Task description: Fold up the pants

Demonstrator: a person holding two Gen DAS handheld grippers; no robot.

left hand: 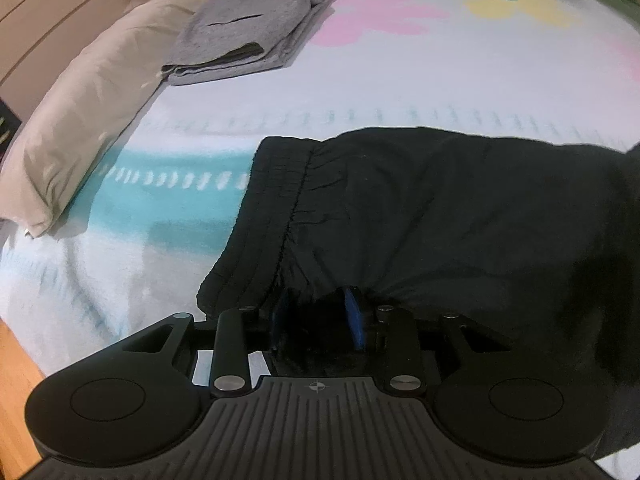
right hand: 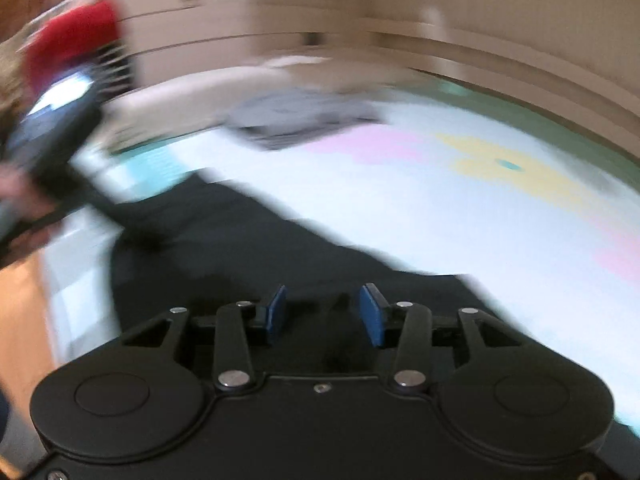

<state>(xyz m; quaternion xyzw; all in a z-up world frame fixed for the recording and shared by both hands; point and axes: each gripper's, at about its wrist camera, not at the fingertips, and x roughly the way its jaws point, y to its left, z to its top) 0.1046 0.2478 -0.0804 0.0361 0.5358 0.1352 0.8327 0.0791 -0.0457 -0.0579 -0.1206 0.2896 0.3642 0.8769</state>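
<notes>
Black pants (left hand: 420,208) lie on the bed, elastic waistband to the left. My left gripper (left hand: 318,316) is shut on a bunch of the pants' near edge just right of the waistband; black fabric fills the gap between its blue pads (left hand: 354,318). The right wrist view is motion-blurred. There the black pants (right hand: 248,240) stretch across the bed toward the left gripper (right hand: 52,168) at far left. My right gripper (right hand: 322,312) sits over the fabric, its blue pads (right hand: 370,314) apart with a fold of black cloth between them; grip unclear.
A folded grey garment (left hand: 248,28) lies at the far left of the bed beside a beige pillow (left hand: 88,112). The bedspread (left hand: 400,80) is white with pink and yellow flowers and a teal stripe. Wooden floor (left hand: 16,392) shows at lower left.
</notes>
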